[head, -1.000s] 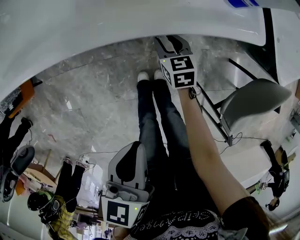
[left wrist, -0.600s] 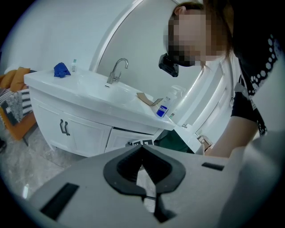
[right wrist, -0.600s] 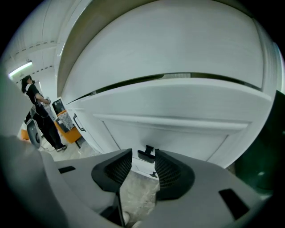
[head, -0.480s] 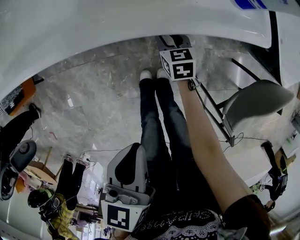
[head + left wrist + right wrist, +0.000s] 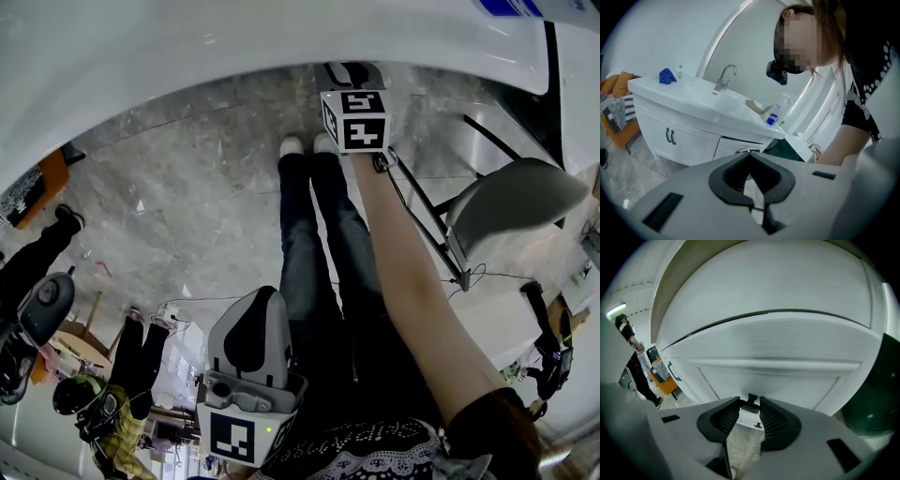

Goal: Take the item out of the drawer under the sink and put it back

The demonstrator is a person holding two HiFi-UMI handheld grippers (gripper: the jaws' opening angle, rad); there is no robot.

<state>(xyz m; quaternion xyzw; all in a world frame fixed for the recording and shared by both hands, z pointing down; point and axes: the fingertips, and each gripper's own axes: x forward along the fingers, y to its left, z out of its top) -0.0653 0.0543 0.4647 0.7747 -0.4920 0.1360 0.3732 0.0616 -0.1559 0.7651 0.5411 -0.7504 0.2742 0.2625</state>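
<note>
Pinching the black handle (image 5: 752, 398) on the white drawer (image 5: 787, 380), low in its own view's centre, the right gripper (image 5: 750, 404) has yet to pull. The drawer looks closed, with the item unseen, presumably inside. The left gripper (image 5: 750, 157) hangs pressed together, empty.

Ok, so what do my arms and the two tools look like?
The left tool and right tool are light grey shells with black ribbed pads inside the jaws. Each carries a white cube printed with black square markers. The right arm is bare below a short dark sleeve, over a black top with a white pattern.
</note>
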